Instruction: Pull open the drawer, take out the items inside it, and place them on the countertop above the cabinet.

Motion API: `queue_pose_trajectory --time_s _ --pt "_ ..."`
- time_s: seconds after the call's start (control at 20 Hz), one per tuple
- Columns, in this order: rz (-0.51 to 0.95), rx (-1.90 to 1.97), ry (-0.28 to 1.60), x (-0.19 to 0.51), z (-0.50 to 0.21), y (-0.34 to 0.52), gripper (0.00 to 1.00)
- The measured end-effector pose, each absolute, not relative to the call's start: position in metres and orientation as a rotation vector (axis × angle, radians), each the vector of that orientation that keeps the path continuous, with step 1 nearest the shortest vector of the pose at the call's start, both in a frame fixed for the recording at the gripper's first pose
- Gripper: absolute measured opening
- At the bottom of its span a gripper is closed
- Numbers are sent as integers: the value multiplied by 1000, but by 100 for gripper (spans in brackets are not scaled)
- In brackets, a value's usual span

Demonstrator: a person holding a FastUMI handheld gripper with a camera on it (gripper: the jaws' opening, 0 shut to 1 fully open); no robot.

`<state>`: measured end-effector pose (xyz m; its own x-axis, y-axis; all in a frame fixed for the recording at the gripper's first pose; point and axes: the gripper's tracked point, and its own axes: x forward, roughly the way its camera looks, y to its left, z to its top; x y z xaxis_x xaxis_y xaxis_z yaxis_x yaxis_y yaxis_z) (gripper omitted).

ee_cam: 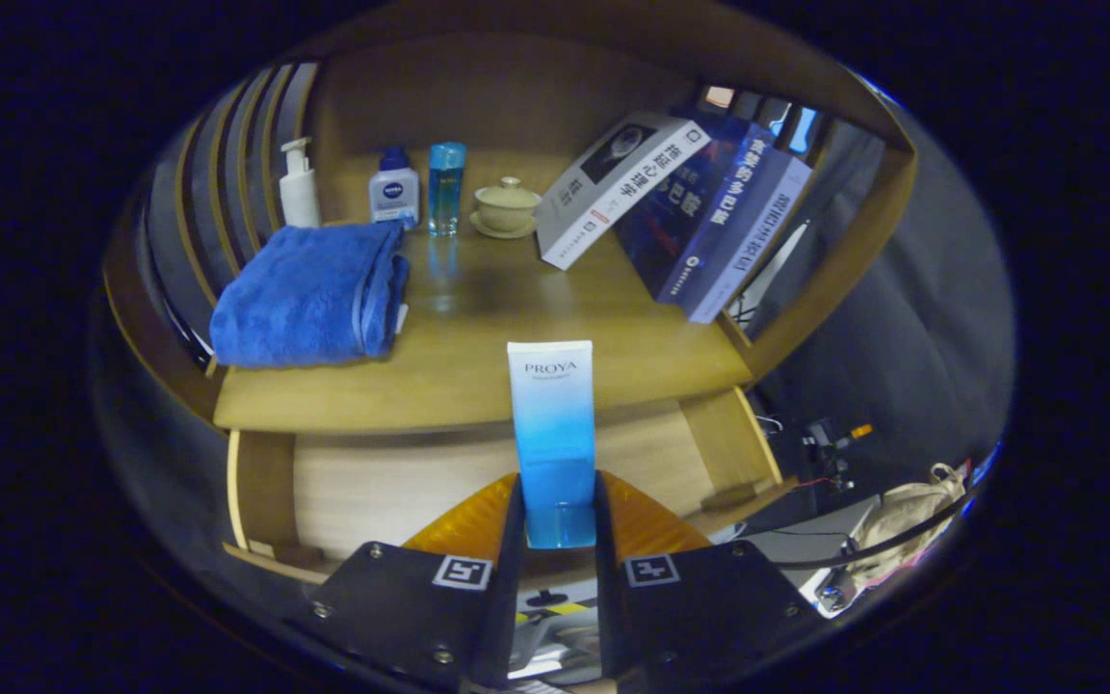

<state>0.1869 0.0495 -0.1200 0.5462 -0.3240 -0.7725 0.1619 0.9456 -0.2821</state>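
- While the gripper (558, 501) pinches the blue-and-white plastic cosmetic tube (552, 424) by its lower end, both fingers pressing its sides, the tube stands upright between them, its top rising in front of the wooden countertop (478, 376).
- With so low a hold, the tall tube could likely pivot or slip if tilted.
- Set too near the counter's front edge, it may topple off toward the light wooden drawer front (391, 482) below.
- At ten o'clock from the tube lies a folded blue towel (309, 294); at one o'clock lean books (680, 207). Both sit well apart, so collision looks unlikely.
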Motion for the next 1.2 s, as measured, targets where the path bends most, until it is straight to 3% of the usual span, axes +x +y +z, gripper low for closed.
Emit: queue_pose_trajectory --time_s 0.4,0.95,1.2 --pt "-185 -123 972 259 -151 49 36" --pt "-116 -114 951 284 -167 52 36" --pt "-99 -117 925 281 -160 51 48"
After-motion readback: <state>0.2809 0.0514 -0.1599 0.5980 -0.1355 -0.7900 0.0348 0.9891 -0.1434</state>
